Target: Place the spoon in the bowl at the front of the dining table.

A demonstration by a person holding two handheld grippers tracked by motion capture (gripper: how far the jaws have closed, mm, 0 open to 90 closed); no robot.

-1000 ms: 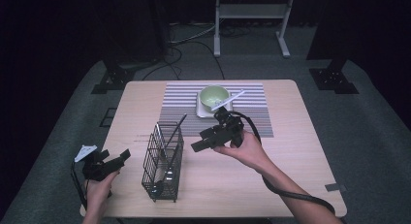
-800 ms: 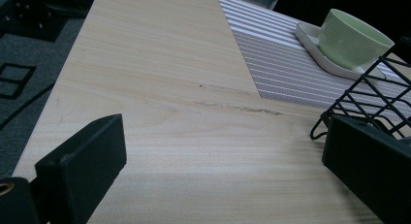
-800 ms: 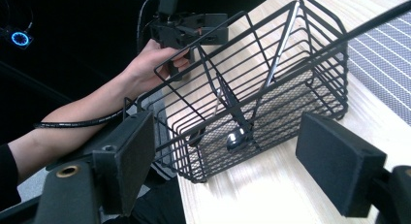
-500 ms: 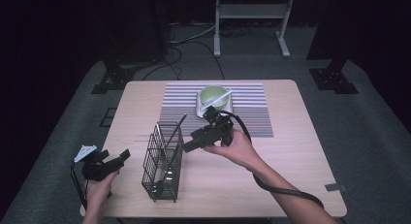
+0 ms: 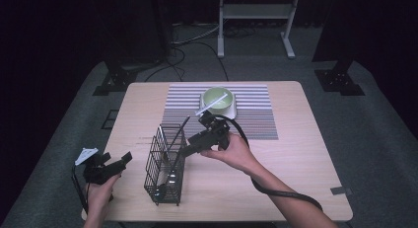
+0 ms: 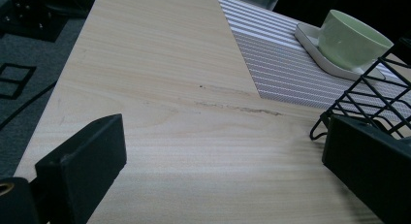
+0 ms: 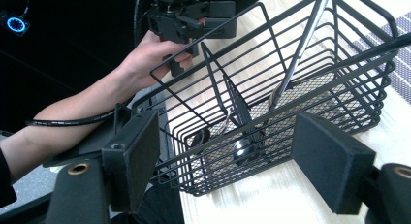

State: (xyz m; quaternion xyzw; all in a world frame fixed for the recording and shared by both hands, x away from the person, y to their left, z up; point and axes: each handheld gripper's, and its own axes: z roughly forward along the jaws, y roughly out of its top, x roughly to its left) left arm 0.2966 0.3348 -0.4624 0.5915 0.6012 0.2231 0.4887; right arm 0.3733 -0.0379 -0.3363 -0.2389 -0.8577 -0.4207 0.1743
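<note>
In the high view, your black wire basket (image 5: pixel 165 164) stands on the near left of the surface (image 5: pixel 296 159), with dark utensils (image 5: pixel 178 139) leaning inside; a green bowl (image 5: pixel 217 98) with a white stick sits on the striped mat (image 5: pixel 256 114) farther back. Your right gripper (image 5: pixel 186 150) hovers at the basket's right rim, its jaws wide but just closing a little, nothing between them. In the left gripper view, your left gripper (image 6: pixel 218 180) gapes wide over bare wood. In the right gripper view, the basket (image 7: pixel 271 103) shows a divider, spoons (image 7: pixel 242 149) on its mesh floor.
</note>
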